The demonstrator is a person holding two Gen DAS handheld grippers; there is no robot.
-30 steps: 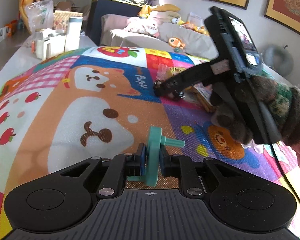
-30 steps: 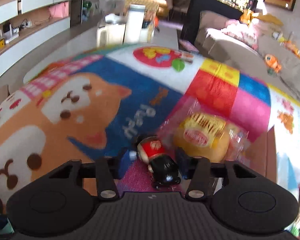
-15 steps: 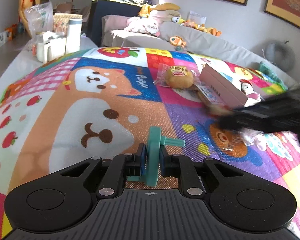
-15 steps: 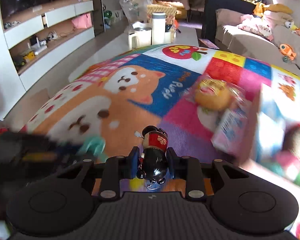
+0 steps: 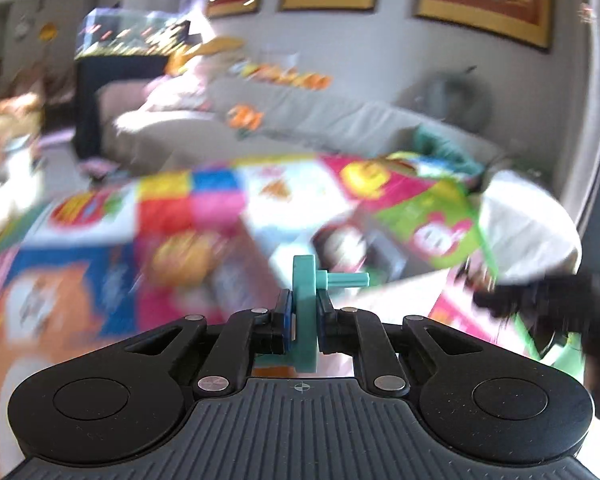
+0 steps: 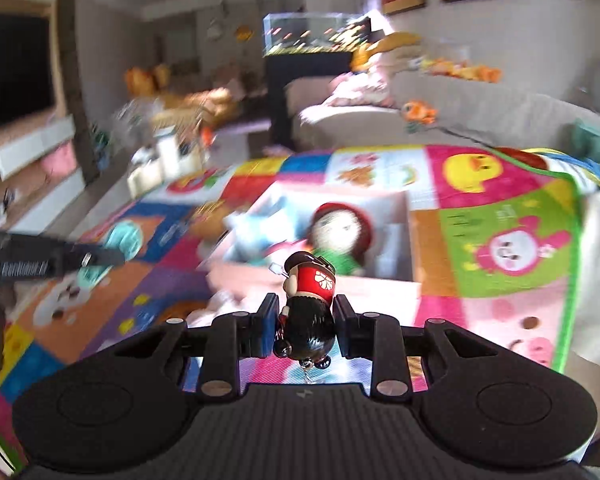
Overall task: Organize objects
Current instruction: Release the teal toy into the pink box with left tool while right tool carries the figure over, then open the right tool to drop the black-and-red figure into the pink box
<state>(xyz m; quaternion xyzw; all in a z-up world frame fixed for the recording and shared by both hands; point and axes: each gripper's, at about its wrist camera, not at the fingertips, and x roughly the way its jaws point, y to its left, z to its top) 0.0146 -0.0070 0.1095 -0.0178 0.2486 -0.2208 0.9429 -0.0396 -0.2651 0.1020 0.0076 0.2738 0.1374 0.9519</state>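
My left gripper (image 5: 303, 312) is shut on a teal plastic wheel with a peg (image 5: 306, 312) and holds it in the air above the colourful play mat (image 5: 188, 208). My right gripper (image 6: 306, 320) is shut on a small figurine with a red shirt and black hair (image 6: 308, 308), raised just in front of an open pale cardboard box (image 6: 396, 288). A doll with a red hat (image 6: 342, 236) and a light blue item (image 6: 256, 232) lie inside the box. The left gripper with its teal wheel shows at the left of the right wrist view (image 6: 116, 248). The left wrist view is blurred.
A wrapped yellow bun (image 5: 184, 256) lies on the mat left of the box. A grey sofa with plush toys (image 6: 440, 116) stands behind the mat. A low table with cups and containers (image 6: 160, 164) is at the far left. The mat's green edge (image 6: 576, 240) is at right.
Both grippers have lifted off the mat and swung right toward the cardboard box, each still holding its object. The right gripper now sits just before the box.
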